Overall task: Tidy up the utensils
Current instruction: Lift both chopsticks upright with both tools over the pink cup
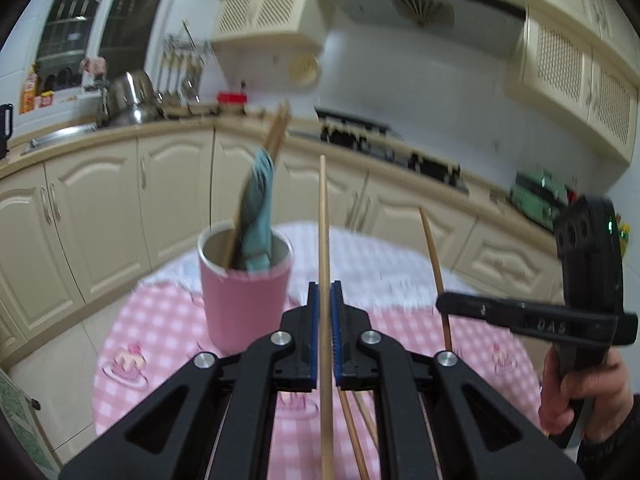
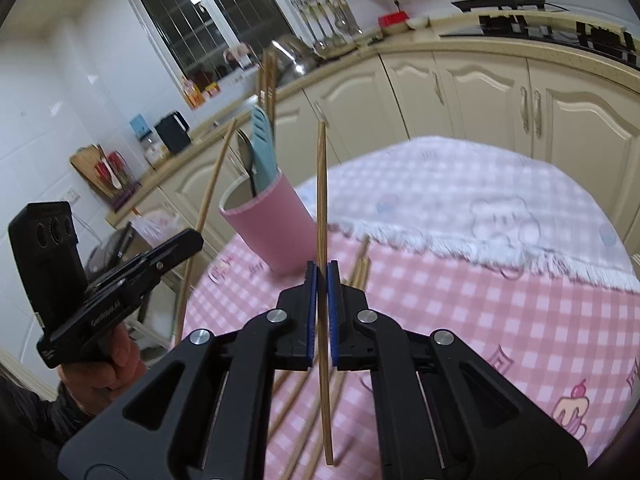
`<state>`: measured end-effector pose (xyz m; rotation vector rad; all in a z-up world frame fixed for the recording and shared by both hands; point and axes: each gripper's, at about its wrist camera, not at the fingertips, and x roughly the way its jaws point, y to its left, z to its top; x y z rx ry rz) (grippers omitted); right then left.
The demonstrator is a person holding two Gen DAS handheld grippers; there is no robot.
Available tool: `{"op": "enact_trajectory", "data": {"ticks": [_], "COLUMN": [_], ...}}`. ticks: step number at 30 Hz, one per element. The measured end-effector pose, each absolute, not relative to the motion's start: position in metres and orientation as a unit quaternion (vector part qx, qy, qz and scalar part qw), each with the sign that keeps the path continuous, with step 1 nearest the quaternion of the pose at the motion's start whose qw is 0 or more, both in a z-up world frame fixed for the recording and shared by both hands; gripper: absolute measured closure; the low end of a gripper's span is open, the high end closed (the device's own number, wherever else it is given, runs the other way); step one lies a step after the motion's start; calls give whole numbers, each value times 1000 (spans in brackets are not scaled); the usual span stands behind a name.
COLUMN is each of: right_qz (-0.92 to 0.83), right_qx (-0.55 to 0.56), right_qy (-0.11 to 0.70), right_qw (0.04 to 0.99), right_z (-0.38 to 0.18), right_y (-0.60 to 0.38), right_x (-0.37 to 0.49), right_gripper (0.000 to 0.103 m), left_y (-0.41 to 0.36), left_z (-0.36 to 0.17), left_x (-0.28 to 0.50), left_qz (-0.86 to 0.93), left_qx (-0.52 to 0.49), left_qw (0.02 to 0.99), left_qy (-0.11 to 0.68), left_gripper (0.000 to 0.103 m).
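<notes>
**Two chopsticks held upright, one per gripper, above the round table**

Two grippers are in use, each clamped on a single wooden chopstick. The left gripper (image 1: 325,292) has its blue-padded fingers (image 1: 313,332) closed against the left chopstick (image 1: 325,240), which stands almost upright between them, rising above the fingertips and running down below them. The right gripper (image 2: 322,270) grips the right chopstick (image 2: 321,200) the same way, near vertical, its lower end hanging just over the table. In the left wrist view the right gripper (image 1: 444,303) appears side-on at the right, with its chopstick (image 1: 434,256) slightly bowed by the lens; the right hand (image 1: 580,392) is wrapped around the handle.

A pink cup (image 1: 245,292) stands on the pink checked tablecloth (image 1: 160,320) near the table's left edge, ahead and left of the left gripper. It holds a blue-handled utensil (image 1: 259,208) and several chopsticks (image 1: 278,128) leaning out of its mouth; motion blur prevents an exact count. The right wrist view also shows what appears to be a dark metal utensil (image 2: 247,156) in the cup.

Loose chopsticks (image 2: 360,272) lie flat on the tablecloth beneath and just beyond the right gripper. A white fringed cloth (image 2: 460,208) covers the far part of the table. Cream kitchen cabinets (image 1: 100,200) stand behind.
</notes>
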<state>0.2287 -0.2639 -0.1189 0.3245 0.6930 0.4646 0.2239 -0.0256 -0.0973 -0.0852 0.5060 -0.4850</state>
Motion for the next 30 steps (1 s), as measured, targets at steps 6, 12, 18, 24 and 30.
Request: {"op": "enact_trajectory", "data": {"ticks": [6, 12, 18, 24, 30], "right_qz": [237, 251, 266, 274, 272], "right_qx": [155, 152, 146, 150, 147], "right_qy": [310, 263, 205, 166, 136], "right_qw": [908, 919, 931, 935, 941], "right_z": [-100, -67, -27, 1, 12], "right_y": [-253, -239, -219, -206, -196], "right_x": [233, 243, 265, 295, 316], "right_gripper": [98, 98, 98, 98, 98], "left_y": [-7, -4, -1, 5, 11], "left_z": [-77, -56, -30, -9, -10], "left_x": [237, 245, 264, 290, 317], "left_qz": [-217, -206, -194, -185, -179], "left_qx": [-78, -82, -85, -94, -110], "left_qw": [953, 965, 973, 977, 977], "left_qy": [199, 144, 91, 52, 44], "left_gripper": [98, 98, 98, 98, 98]}}
